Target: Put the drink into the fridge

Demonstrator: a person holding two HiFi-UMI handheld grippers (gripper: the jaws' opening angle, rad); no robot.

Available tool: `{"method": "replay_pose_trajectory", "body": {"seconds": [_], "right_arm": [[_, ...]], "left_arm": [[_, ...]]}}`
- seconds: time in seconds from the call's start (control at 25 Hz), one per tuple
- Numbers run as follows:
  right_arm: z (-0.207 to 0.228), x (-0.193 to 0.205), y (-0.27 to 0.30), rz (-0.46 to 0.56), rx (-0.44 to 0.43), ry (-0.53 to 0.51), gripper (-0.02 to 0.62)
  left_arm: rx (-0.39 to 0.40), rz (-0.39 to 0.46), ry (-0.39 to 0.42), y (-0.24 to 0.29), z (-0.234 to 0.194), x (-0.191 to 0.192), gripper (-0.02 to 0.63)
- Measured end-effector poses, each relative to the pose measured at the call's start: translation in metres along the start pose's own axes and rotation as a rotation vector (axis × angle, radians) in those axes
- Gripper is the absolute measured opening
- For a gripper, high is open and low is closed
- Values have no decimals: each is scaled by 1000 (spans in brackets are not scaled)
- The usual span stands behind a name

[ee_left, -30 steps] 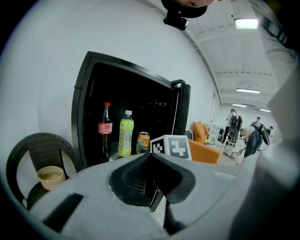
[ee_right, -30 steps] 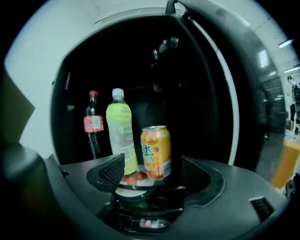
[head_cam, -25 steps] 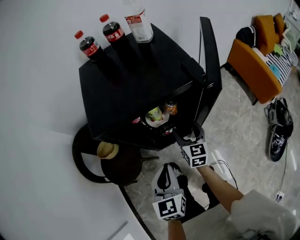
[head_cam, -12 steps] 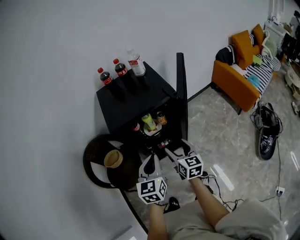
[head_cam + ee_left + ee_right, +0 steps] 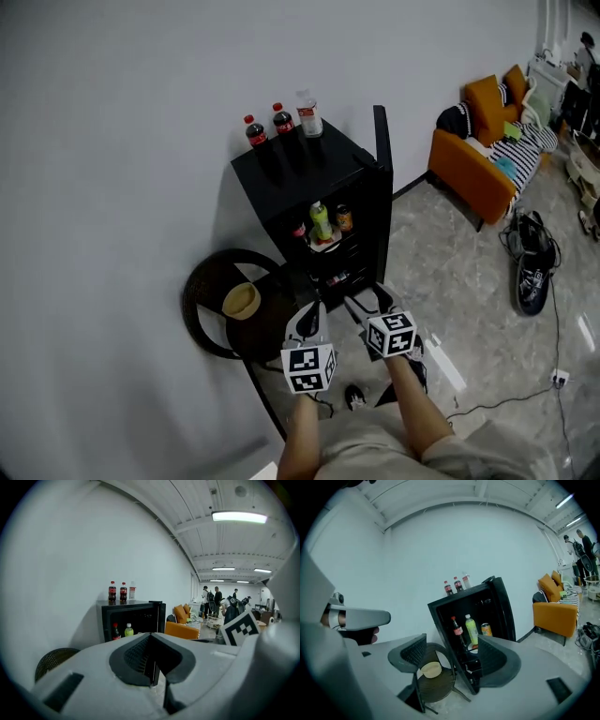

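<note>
The black fridge (image 5: 281, 183) stands against the white wall with its door (image 5: 382, 178) swung open. On a shelf inside stand a cola bottle (image 5: 456, 629), a green drink bottle (image 5: 471, 629) and an orange can (image 5: 486, 630). On top stand two cola bottles (image 5: 251, 131) and a clear bottle (image 5: 308, 112). Both grippers hang in front of the fridge, well short of it and near the floor. My left gripper (image 5: 305, 322) has its jaws together with nothing in them. My right gripper (image 5: 361, 304) is open and empty, and through its gap I see the chair.
A round dark wicker chair (image 5: 202, 309) with a tan bowl (image 5: 242, 300) on it stands left of the fridge. An orange sofa (image 5: 473, 173), dark shoes (image 5: 532, 272) and a floor cable (image 5: 511, 398) lie to the right. People stand far off (image 5: 211, 599).
The head view has pulled back from the fridge, which looks smaller. Both grippers have drawn away from the fridge opening; the right one was by the door's lower edge.
</note>
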State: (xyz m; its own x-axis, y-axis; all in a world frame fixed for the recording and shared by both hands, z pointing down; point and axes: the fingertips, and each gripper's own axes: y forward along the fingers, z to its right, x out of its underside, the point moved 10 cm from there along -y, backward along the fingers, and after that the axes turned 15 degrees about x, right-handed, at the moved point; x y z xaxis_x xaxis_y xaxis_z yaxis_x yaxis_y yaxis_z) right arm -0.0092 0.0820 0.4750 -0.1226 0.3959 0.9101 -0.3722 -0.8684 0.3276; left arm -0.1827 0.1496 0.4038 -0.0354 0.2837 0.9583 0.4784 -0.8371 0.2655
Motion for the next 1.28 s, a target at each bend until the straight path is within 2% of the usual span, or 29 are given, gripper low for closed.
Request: {"method": "replay_pose_trajectory", "body": {"seconds": [0.12,0.2,0.36,0.44,0.56,0.64,0.84,0.96,1.12,1.28], "right_arm": [[-16,5,-14,13,-18,-38,316],[-23,4,-23,39,-10,-50,170],[-27,3,-35,48,-13,-26,56],[-26,6,-43,45,-15,7,23],[-22,11,-62,53,-7,23,8],[-15,14,-72,64,18,0,8],[2,12,-69,63,60,-8,8],[6,1,-63,70,58,-22,8],[4,-11,-58,77,37,-37,8],[1,-7,-54,65,23,-40,8]], "left_arm": [[27,10,-1,-20,7,11,9],[36,16,-7,-27,9,18,9],[47,33,-34,-33,6,28,9],[41,56,-68,-36,3,33,9],[35,123,-145,-44,3,38,9],[35,142,-159,-47,5,41,9],[13,97,-89,-36,4,42,9],[-15,104,-47,-34,2,36,9],[-22,92,-41,-36,3,35,9],[22,23,-38,-35,2,41,9]]}}
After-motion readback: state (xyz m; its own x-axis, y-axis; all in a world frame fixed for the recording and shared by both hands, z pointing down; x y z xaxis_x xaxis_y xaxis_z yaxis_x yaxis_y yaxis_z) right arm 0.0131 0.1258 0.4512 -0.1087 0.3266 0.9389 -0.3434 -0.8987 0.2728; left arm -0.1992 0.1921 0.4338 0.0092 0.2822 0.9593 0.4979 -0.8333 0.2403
